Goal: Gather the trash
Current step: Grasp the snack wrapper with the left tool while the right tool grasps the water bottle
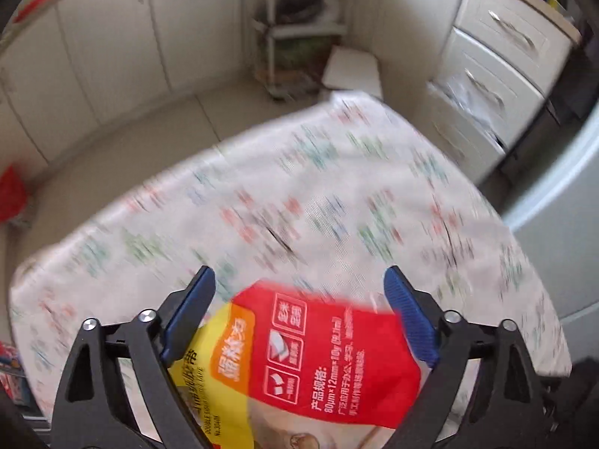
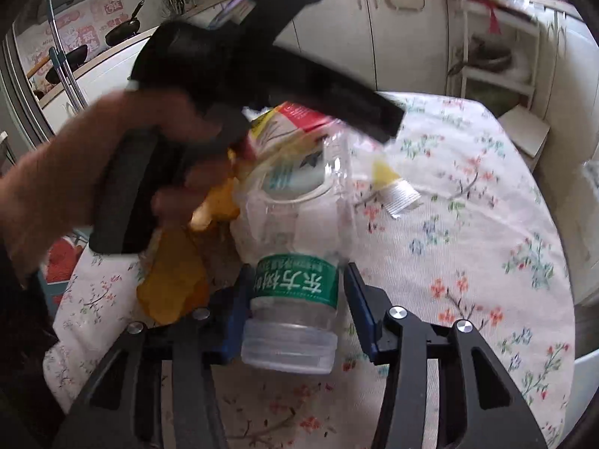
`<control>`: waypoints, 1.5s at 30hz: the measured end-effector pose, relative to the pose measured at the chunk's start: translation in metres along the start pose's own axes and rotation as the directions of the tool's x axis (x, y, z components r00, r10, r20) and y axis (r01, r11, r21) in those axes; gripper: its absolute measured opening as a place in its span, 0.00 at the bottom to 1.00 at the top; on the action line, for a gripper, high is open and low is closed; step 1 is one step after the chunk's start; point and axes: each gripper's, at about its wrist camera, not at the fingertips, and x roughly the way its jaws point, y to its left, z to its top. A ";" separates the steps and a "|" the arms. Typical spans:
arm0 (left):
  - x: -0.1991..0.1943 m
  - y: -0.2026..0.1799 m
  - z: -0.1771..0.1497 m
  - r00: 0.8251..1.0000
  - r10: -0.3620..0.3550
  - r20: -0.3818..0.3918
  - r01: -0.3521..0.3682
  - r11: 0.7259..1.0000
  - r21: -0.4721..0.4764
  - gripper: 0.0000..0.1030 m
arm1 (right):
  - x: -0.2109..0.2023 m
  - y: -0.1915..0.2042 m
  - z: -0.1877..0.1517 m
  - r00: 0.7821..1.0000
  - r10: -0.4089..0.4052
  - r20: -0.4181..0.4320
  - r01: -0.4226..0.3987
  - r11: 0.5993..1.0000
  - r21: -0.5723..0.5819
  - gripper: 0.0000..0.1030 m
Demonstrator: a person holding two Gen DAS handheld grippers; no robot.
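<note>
A red and yellow printed package (image 1: 318, 359) spans the wide gap of my left gripper (image 1: 299, 273), whose blue pads (image 1: 191, 310) press on its two edges. In the right wrist view, that gripper's black body (image 2: 232, 60) and the person's hand (image 2: 75, 157) hover over the trash pile, with the package (image 2: 299, 114) under them. My right gripper (image 2: 297, 267) is shut on a crushed clear bottle (image 2: 295, 284) with a green label. Orange peel (image 2: 172, 284) lies left of the bottle. A small yellow and white wrapper (image 2: 393, 187) lies beyond it.
The floral tablecloth (image 2: 468, 262) covers the table (image 1: 337, 187). White drawers (image 1: 486, 75) stand at the right, and a shelf rack (image 1: 299, 37) and a white board (image 1: 352, 69) stand behind the table. Something red (image 1: 11, 191) lies on the floor at the left.
</note>
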 end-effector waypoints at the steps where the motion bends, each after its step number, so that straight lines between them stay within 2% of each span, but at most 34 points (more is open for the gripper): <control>1: -0.001 -0.002 -0.010 0.999 -0.040 0.000 0.040 0.999 -0.017 0.84 | -0.002 -0.001 -0.002 1.000 0.006 -0.008 -0.006 1.000 -0.001 0.40; 2: -0.002 -0.004 -0.020 0.998 -0.065 0.004 0.065 0.997 -0.039 0.84 | -0.006 -0.002 -0.004 1.000 0.014 -0.018 -0.014 1.000 -0.002 0.39; 5: -0.012 -0.016 -0.043 0.996 -0.084 0.016 0.084 0.995 -0.056 0.84 | -0.018 -0.003 -0.019 0.998 0.039 -0.044 -0.040 0.999 -0.017 0.39; 13: -0.042 -0.071 -0.097 0.990 -0.137 -0.046 0.137 0.991 0.008 0.84 | -0.064 0.014 -0.074 0.996 0.045 -0.083 -0.051 0.996 -0.072 0.39; 15: -0.061 -0.079 -0.109 0.991 -0.135 -0.015 0.136 0.991 0.006 0.84 | -0.073 0.012 -0.084 0.995 0.047 -0.082 -0.053 0.997 -0.061 0.39; 17: -0.086 -0.074 -0.119 0.989 -0.145 0.044 0.147 0.988 -0.055 0.84 | -0.080 0.012 -0.090 0.996 0.041 -0.074 -0.045 0.997 -0.056 0.40; 21: -0.138 -0.051 -0.143 0.978 -0.105 0.179 0.138 0.973 -0.184 0.84 | -0.093 0.018 -0.094 1.000 0.018 -0.024 -0.019 0.997 -0.079 0.53; 23: -0.164 -0.036 -0.160 0.968 -0.059 0.243 0.121 0.961 -0.250 0.85 | -0.094 0.021 -0.094 1.000 0.008 -0.010 -0.009 0.996 -0.087 0.56; 26: -0.190 -0.010 -0.195 0.955 0.041 0.295 0.079 0.919 -0.385 0.86 | -0.093 0.026 -0.096 1.000 0.005 0.000 -0.005 0.996 -0.084 0.56; 27: -0.194 0.000 -0.208 0.955 0.087 0.285 0.048 0.899 -0.435 0.86 | -0.093 0.028 -0.095 1.000 -0.002 0.004 0.003 0.996 -0.089 0.56; 29: -0.199 0.016 -0.233 0.959 0.129 0.254 0.020 0.859 -0.511 0.86 | -0.092 0.030 -0.095 1.000 -0.014 0.009 0.015 0.995 -0.100 0.56; 31: -0.198 0.029 -0.248 0.966 0.170 0.194 -0.030 0.821 -0.569 0.86 | -0.091 0.028 -0.093 1.000 -0.023 0.008 0.024 0.995 -0.099 0.56; 34: -0.197 0.043 -0.267 0.965 0.223 0.137 -0.091 0.778 -0.621 0.86 | -0.088 0.020 -0.093 1.000 -0.031 0.000 0.031 0.996 -0.085 0.56; 36: -0.195 0.043 -0.274 0.963 0.247 0.106 -0.134 0.784 -0.606 0.86 | -0.087 0.018 -0.096 0.999 -0.032 -0.004 0.032 0.997 -0.075 0.56; 38: -0.187 0.036 -0.275 0.960 0.275 0.057 -0.199 0.809 -0.553 0.86 | -0.086 0.017 -0.097 1.000 -0.030 -0.008 0.029 0.997 -0.070 0.56; 40: -0.172 0.024 -0.274 0.960 0.279 0.009 -0.242 0.846 -0.474 0.86 | -0.084 0.017 -0.096 1.000 -0.020 -0.016 0.019 0.998 -0.060 0.56; 43: -0.160 0.008 -0.274 0.948 0.318 -0.031 -0.307 0.878 -0.368 0.86 | -0.082 0.019 -0.096 1.000 -0.016 -0.016 0.015 0.999 -0.052 0.57; 45: -0.151 0.001 -0.271 0.945 0.324 -0.048 -0.322 0.892 -0.317 0.86 | -0.082 0.021 -0.095 1.000 -0.018 -0.011 0.018 0.999 -0.052 0.61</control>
